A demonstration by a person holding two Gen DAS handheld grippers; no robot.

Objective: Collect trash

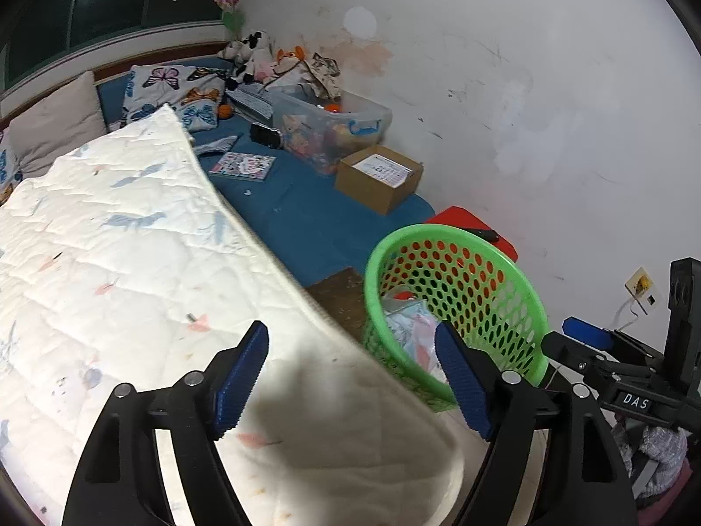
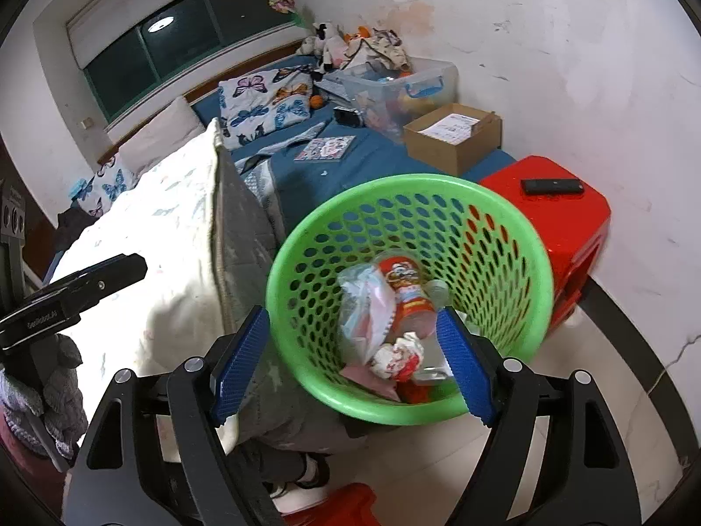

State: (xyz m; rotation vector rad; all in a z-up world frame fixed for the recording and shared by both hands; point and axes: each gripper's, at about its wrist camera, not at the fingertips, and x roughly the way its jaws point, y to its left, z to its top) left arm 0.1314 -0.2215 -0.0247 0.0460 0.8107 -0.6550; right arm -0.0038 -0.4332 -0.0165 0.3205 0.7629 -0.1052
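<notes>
Bedroom floor beside a quilted mattress (image 1: pixel 131 241): green basket (image 2: pixel 517 236) already holds trash.
Both the left gripper (image 1: pixel 350 377) and right gripper (image 2: pixel 355 364) gape wide, empty (likely between pickups); next, seek litter toward ten o'clock.

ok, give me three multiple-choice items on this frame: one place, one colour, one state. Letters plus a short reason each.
1. Where does the black remote lie?
A. on the red stool
B. in the cardboard box
C. on the quilt

2. What colour is the trash basket?
A. blue
B. green
C. white

3. How does the right gripper stand?
A. shut on the chip can
B. shut on the basket rim
C. open, holding nothing

Key:
1 A: the remote lies flat on top of the red stool, beside the bed.
2 B: the basket is green perforated plastic, with a chip can and wrappers inside.
3 C: the right gripper has its blue fingers spread wide over the basket, nothing between them; the left gripper is open too.
</notes>
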